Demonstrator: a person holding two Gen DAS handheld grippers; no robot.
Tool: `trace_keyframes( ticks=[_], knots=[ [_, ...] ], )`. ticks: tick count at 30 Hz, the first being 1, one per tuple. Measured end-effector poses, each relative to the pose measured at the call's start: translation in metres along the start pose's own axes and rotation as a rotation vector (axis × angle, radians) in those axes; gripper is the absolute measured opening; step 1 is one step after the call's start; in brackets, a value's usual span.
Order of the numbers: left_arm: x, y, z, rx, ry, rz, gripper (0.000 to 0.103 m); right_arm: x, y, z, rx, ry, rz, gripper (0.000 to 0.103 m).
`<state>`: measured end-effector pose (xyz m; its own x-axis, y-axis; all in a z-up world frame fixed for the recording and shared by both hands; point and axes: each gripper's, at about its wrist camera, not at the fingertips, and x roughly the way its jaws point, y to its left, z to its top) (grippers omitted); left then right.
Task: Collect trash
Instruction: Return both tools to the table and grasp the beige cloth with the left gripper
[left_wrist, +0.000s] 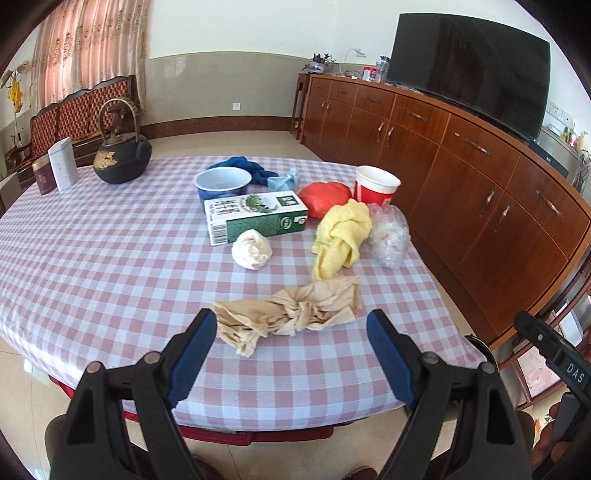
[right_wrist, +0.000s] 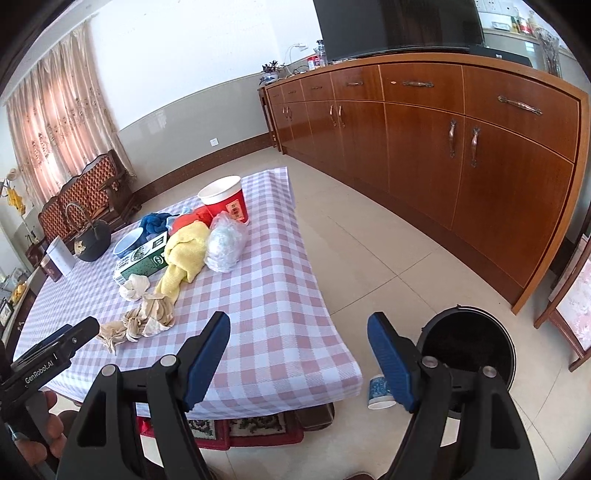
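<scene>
Trash lies on the checked table (left_wrist: 92, 258): a crumpled tan paper (left_wrist: 291, 314), a white paper ball (left_wrist: 251, 249), a green milk carton (left_wrist: 258, 216), a clear plastic bag (left_wrist: 389, 236), a red paper cup (left_wrist: 375, 188) and a blue bowl (left_wrist: 221, 182). My left gripper (left_wrist: 291, 332) is open and empty, just in front of the tan paper (right_wrist: 138, 323). My right gripper (right_wrist: 299, 334) is open and empty over the table's near right corner (right_wrist: 295, 332). A black trash bin (right_wrist: 469, 343) stands on the floor at the right.
A yellow cloth (left_wrist: 341, 236), a red cloth (left_wrist: 325, 195) and a blue cloth (left_wrist: 243, 166) lie among the trash. A black kettle (left_wrist: 122, 158) and tins (left_wrist: 62, 164) stand far left. A blue paper cup (right_wrist: 378, 393) lies on the floor. A wooden cabinet (right_wrist: 424, 140) runs along the right.
</scene>
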<state>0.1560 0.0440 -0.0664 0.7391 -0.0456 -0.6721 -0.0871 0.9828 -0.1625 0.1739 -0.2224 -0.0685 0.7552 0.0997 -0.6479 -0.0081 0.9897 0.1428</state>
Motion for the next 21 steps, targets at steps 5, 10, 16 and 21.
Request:
trace_keyframes(
  ticks=[5,10,16,21],
  knots=[
    [0.003,0.017,0.006,-0.024,-0.011,0.025,0.084,0.008,0.020,0.004,-0.033,0.007,0.035,0.079],
    [0.006,0.029,0.005,-0.037,-0.008,0.039,0.084,0.014,0.036,0.008,-0.061,0.011,0.056,0.079],
    [0.019,0.033,-0.002,-0.044,0.030,0.023,0.085,0.027,0.050,0.007,-0.079,0.031,0.070,0.079],
    [0.031,0.023,-0.006,-0.009,0.058,0.001,0.085,0.035,0.056,0.008,-0.083,0.041,0.079,0.079]
  ],
)
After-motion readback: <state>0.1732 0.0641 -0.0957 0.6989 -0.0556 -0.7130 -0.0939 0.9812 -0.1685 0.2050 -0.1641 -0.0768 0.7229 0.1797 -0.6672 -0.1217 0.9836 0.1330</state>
